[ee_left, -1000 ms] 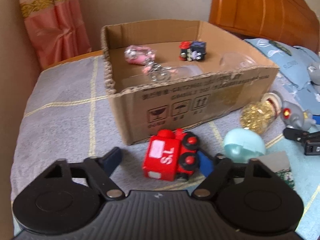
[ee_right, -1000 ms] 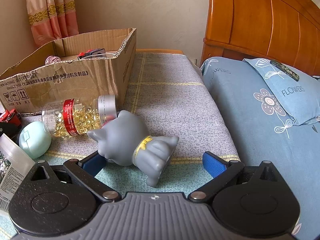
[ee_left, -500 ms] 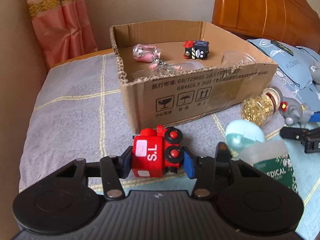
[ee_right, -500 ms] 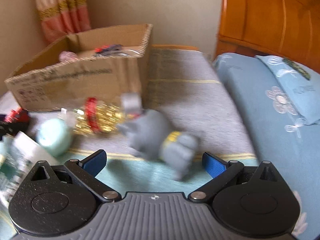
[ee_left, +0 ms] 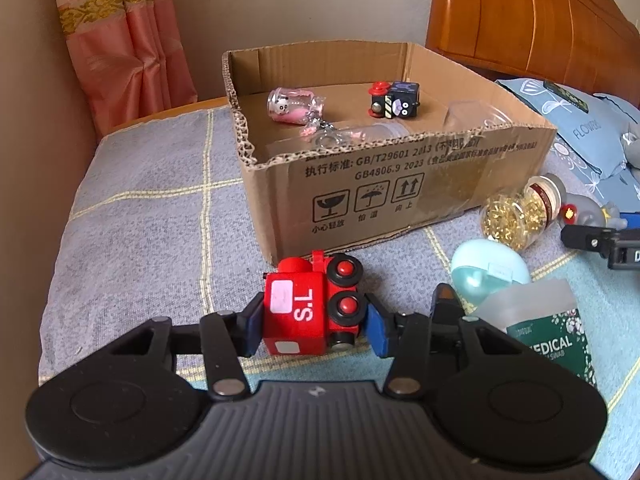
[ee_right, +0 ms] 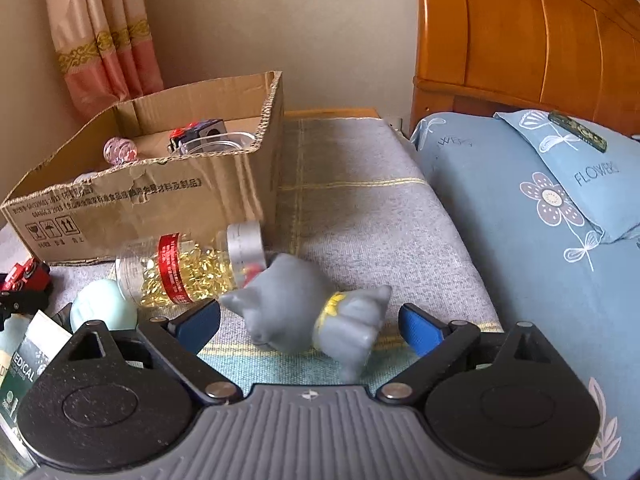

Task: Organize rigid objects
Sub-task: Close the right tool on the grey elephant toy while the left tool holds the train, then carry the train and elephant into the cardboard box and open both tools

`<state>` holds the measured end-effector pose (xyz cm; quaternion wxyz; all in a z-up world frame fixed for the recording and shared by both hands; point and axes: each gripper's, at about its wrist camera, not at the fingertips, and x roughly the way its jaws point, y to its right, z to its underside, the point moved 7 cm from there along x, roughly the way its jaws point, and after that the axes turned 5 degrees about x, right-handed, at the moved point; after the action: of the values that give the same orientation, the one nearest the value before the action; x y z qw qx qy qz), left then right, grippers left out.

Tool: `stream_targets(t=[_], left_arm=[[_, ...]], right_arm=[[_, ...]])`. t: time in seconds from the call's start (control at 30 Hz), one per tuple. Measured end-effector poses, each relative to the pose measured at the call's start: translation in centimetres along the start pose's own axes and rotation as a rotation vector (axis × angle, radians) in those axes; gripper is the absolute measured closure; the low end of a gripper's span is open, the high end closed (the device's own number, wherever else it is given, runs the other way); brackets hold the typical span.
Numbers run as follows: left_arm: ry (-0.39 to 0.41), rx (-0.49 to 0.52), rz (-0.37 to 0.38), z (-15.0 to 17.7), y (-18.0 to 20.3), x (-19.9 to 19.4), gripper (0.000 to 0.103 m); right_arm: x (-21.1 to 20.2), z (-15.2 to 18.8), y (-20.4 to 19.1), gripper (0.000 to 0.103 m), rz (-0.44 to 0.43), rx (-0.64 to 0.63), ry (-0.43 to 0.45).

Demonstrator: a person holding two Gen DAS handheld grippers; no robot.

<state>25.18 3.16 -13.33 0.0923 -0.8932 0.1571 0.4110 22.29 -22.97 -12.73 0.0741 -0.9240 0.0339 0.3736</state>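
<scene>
My left gripper point(ee_left: 314, 326) is shut on a red toy train point(ee_left: 312, 312) marked "S.L"; both blue pads press its sides, just in front of the cardboard box point(ee_left: 400, 184). In the box lie a pink keychain bottle point(ee_left: 294, 106), a dark toy train car point(ee_left: 394, 100) and clear plastic cups. My right gripper point(ee_right: 310, 324) has its jaws closing around a grey cat figure point(ee_right: 308, 316) lying on the blanket; small gaps show between the blue pads and the figure. The box point(ee_right: 152, 196) is also seen in the right wrist view.
A bottle of yellow capsules point(ee_right: 188, 268) lies beside the box, next to a mint egg-shaped case point(ee_right: 102, 310) and a green "MEDICAL" packet point(ee_left: 556, 344). Blue floral pillows point(ee_right: 560, 200) and a wooden headboard point(ee_right: 520, 40) stand to the right; a curtain point(ee_left: 124, 40) hangs at the back left.
My left gripper shut on the red train. The right gripper's pads came inward around the grey cat, which shifted and turned a little between them.
</scene>
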Motion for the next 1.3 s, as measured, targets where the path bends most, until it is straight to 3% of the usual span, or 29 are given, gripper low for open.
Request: stream_targets(t=[0.2,0.5,0.9,1.3], left_arm=[[0.000,-0.012,0.005,0.1,0.0,0.1,0.054],[-0.025,-0.013,0.029,0.2,0.1,-0.4,0.055],[-0.083,0.025,0.070,0.4,0.1,-2.8,0.055],[-0.085,0.094,0.118,-1.6,1.0,-6.3,0.055]], right_arm=[[0.5,0.1,-0.6,0.024,0.069,-0.050,0.006],[-0.5,0.1,-0.1,0.026,0.042,-0.081,-0.005],[-4.1,-1.3,-0.7,0.026,-0.085,-0.207,-0.017],[-7.7,-4.2,-3.4,0.026,-0.239,-0.301,0.001]])
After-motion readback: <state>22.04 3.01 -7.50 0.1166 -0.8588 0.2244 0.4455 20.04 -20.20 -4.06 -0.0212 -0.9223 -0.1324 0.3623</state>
